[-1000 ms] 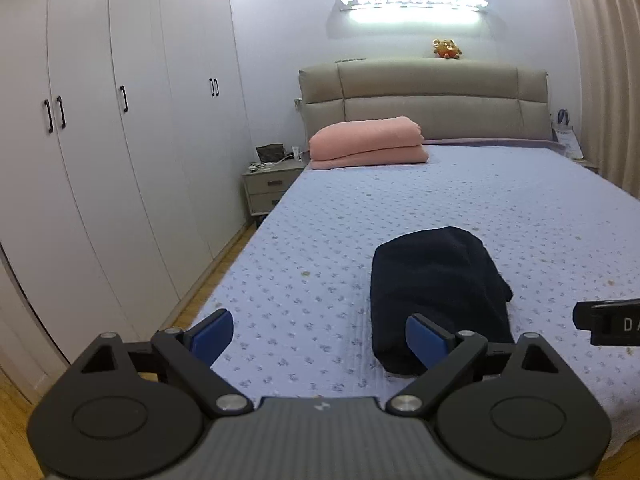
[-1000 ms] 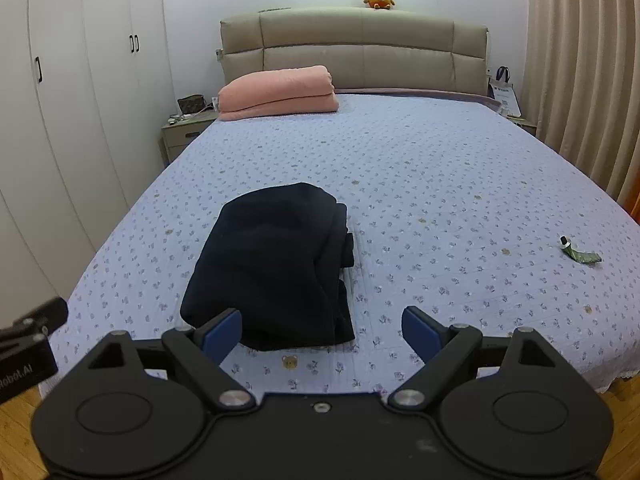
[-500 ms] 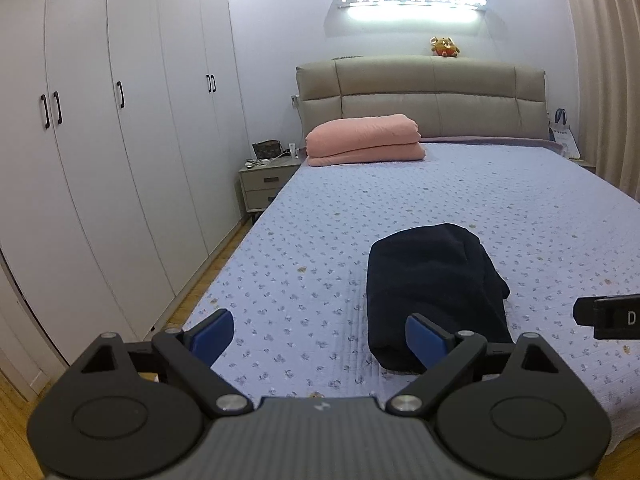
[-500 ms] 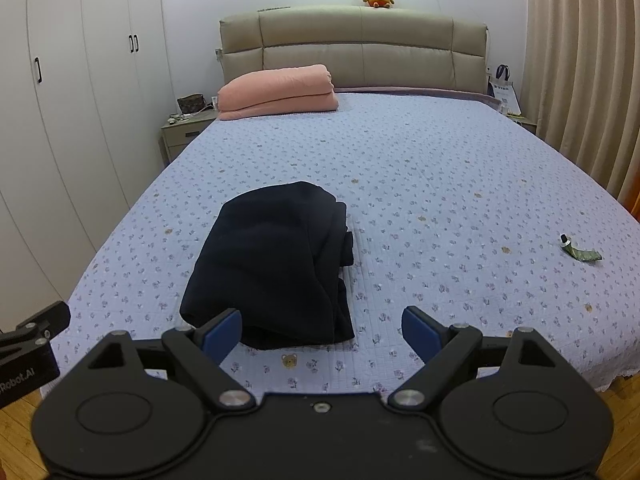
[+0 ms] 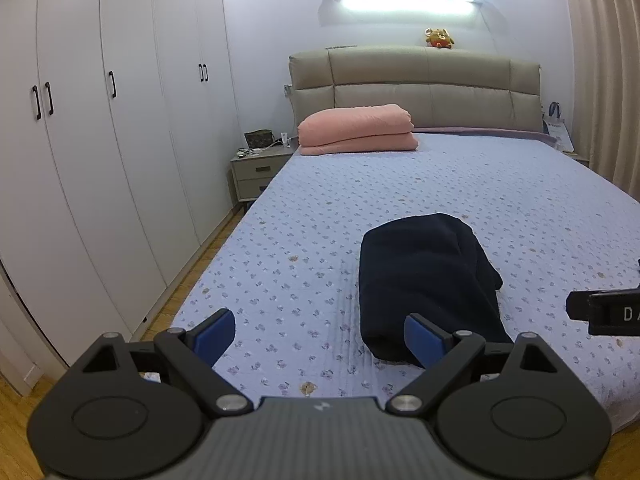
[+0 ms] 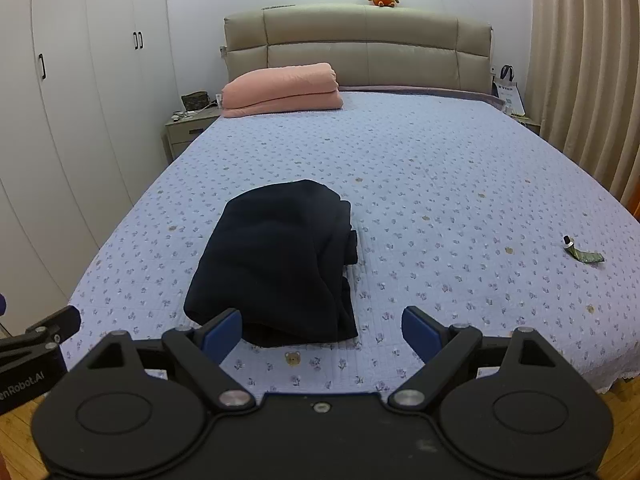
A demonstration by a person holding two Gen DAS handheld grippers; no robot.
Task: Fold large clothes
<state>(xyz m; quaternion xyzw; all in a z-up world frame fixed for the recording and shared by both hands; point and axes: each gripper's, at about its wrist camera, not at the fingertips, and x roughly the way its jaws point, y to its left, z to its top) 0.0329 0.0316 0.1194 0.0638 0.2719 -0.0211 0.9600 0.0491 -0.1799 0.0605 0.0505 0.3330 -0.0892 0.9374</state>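
A dark navy garment [image 5: 424, 276] [image 6: 276, 260] lies folded into a compact bundle on the blue flowered bedspread [image 5: 500, 200] [image 6: 440, 184], near the foot of the bed. My left gripper [image 5: 320, 334] is open and empty, held back from the bed's foot edge, with the bundle ahead and to its right. My right gripper [image 6: 322, 330] is also open and empty, just short of the bundle's near edge. Neither gripper touches the cloth. Part of the right gripper shows at the right edge of the left wrist view.
A folded pink blanket [image 5: 356, 130] [image 6: 282, 90] lies by the padded headboard [image 6: 360, 48]. White wardrobes [image 5: 100, 140] line the left wall, with a nightstand [image 5: 256, 172] beside the bed. A small green tube [image 6: 582, 250] lies on the bed's right side. Curtains [image 6: 580, 80] hang on the right.
Both grippers have drawn back slightly from the bed; the folded garment and everything else stay where they were.
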